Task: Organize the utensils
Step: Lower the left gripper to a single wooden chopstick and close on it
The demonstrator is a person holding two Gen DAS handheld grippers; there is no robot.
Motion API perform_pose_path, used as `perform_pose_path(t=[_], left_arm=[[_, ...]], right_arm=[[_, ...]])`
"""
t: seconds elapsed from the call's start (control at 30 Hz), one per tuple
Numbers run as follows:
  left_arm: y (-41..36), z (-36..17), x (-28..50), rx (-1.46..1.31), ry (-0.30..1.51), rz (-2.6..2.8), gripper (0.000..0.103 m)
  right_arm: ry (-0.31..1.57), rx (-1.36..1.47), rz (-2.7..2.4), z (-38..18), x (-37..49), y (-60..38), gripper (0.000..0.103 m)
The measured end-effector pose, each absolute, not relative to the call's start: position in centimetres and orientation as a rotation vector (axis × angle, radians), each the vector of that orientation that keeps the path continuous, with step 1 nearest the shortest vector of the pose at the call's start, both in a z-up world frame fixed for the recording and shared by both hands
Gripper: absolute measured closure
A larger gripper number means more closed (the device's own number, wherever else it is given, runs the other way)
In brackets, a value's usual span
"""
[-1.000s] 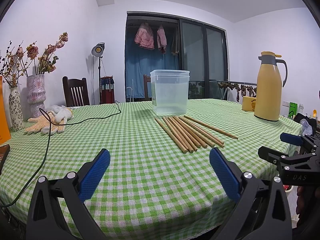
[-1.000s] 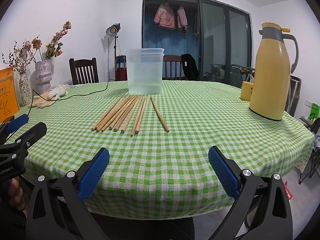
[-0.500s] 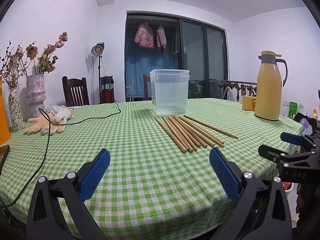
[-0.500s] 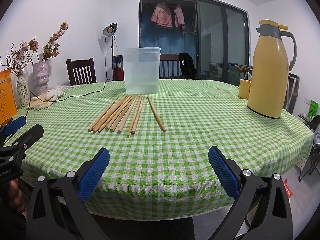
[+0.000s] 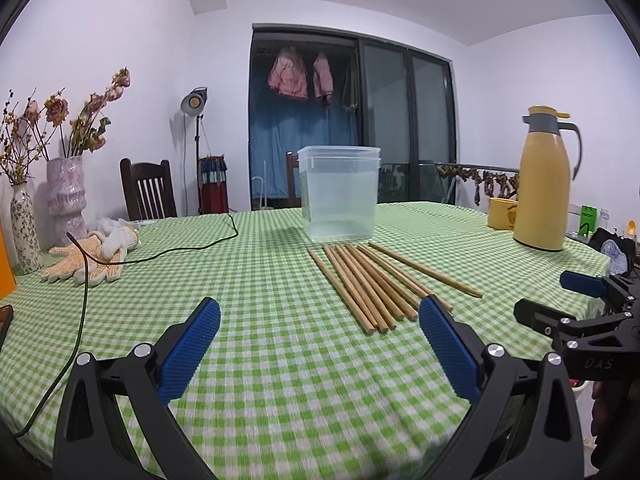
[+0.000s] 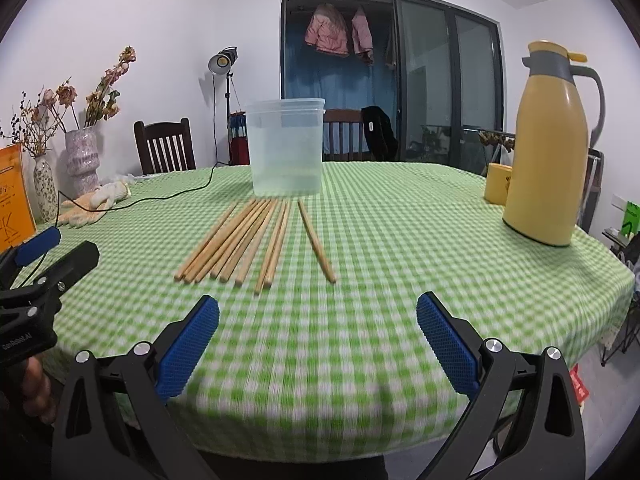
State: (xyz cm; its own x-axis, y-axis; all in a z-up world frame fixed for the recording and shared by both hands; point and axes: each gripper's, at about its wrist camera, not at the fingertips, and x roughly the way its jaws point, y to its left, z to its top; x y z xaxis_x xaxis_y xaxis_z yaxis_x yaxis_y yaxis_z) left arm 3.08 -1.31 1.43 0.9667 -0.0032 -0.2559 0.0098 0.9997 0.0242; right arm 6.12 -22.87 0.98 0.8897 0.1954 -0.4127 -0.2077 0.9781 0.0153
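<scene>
Clearly, nothing is held yet: the left gripper (image 5: 318, 332) and the right gripper (image 6: 316, 330) are both spread wide and empty above the near edge of the checked tablecloth (image 6: 380, 240). The chopsticks (image 6: 244, 240) are laid flat in a loose row just before the clear plastic container (image 6: 285, 148), one stick set slightly apart on the right. Trouble is likely to be caused by the sticks lying flush on soft cloth: fabric could be pinched, neighbours rolled aside, or the light container knocked over.
</scene>
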Motion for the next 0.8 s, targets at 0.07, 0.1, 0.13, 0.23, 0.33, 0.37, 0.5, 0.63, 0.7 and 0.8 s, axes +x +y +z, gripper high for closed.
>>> perform_pose_path(t=[0.07, 0.1, 0.13, 0.23, 0.33, 0.37, 0.5, 0.63, 0.7, 0.8], left_arm=[[-1.2, 1.6, 4.1, 0.026, 0.287, -0.008, 0.006], [-1.0, 1.8, 4.8, 0.017, 0.311, -0.011, 0.006], [-0.6, 1.9, 5.5, -0.003, 0.337, -0.017, 0.006], [0.3, 2.1, 7.2, -0.069, 0.395, -0.087, 0.006], [1.0, 1.9, 9.8, -0.108, 0.513, -0.060, 0.007], [1.3, 1.9, 10.5, -0.131, 0.541, -0.080, 0.007], [2.8, 1.7, 12.9, -0.247, 0.645, -0.066, 0.007], [2.6, 1.3, 15.9, -0.156, 0.840, 0.040, 0.007], [3.1, 1.7, 16.8, -0.170, 0.835, 0.032, 0.007], [3.0, 1.8, 18.2, -0.134, 0.856, 0.058, 0.007]], right_arm=[[0.489, -0.022, 0.272, 1.3, 7.6, -22.9, 0.008], [0.534, -0.012, 0.309, 1.6, 8.7, -23.1, 0.008], [0.563, -0.013, 0.306, 1.9, 9.8, -23.3, 0.008], [0.638, -0.019, 0.307, 2.8, 12.7, -24.1, 0.008], [0.677, -0.023, 0.291, 3.1, 14.7, -25.0, 0.008], [0.675, -0.025, 0.286, 3.2, 15.2, -25.3, 0.008], [0.701, -0.099, 0.245, 2.5, 17.5, -25.2, 0.008], [0.737, -0.080, 0.303, 2.3, 18.5, -25.5, 0.008], [0.744, -0.095, 0.327, 2.4, 19.2, -25.5, 0.008], [0.751, -0.108, 0.360, 2.2, 19.8, -25.2, 0.008]])
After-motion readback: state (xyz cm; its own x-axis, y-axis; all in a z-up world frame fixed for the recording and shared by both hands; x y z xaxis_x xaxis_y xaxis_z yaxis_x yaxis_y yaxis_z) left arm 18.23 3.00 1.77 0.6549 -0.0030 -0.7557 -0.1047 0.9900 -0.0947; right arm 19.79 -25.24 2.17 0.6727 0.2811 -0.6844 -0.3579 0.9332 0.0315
